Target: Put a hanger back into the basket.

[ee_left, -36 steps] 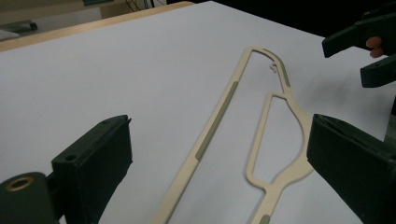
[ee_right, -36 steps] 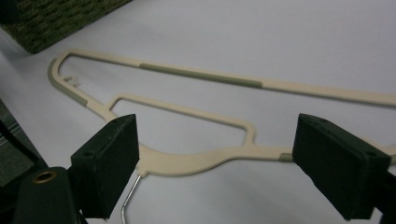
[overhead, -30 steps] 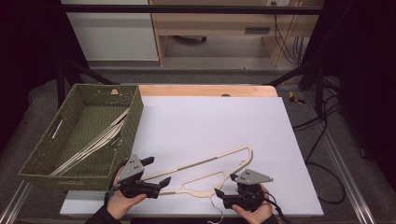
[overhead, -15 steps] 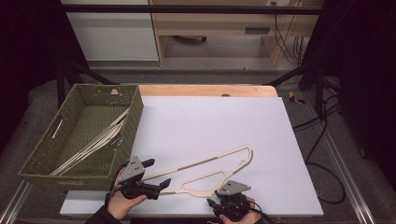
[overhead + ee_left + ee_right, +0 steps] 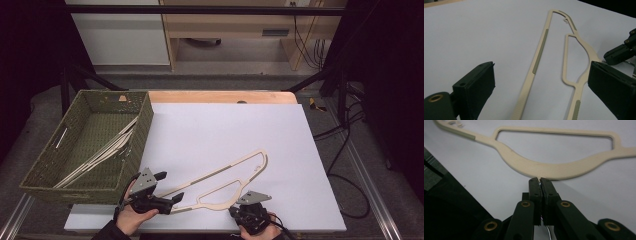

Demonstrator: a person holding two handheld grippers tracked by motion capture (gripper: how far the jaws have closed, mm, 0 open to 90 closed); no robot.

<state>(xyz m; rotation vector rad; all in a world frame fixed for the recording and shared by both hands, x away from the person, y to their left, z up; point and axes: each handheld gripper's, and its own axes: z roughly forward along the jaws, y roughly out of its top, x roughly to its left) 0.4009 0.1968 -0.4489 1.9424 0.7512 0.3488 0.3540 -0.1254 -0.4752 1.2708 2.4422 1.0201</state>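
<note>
Right gripper [image 5: 539, 180] jaws, just closing, now pressed together on a thin metal hook at the flat cream plastic hanger [image 5: 554, 166]; left gripper [image 5: 541, 87] spread wide over it.

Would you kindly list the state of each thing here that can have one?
Hanger: flat on the white table, outside the basket.
Left tool: jaws open, straddling the hanger's end.
Right tool: jaws just closed, shut at the hanger's edge; something thin and metallic between them.
Basket: upright, more hangers inside.
</note>
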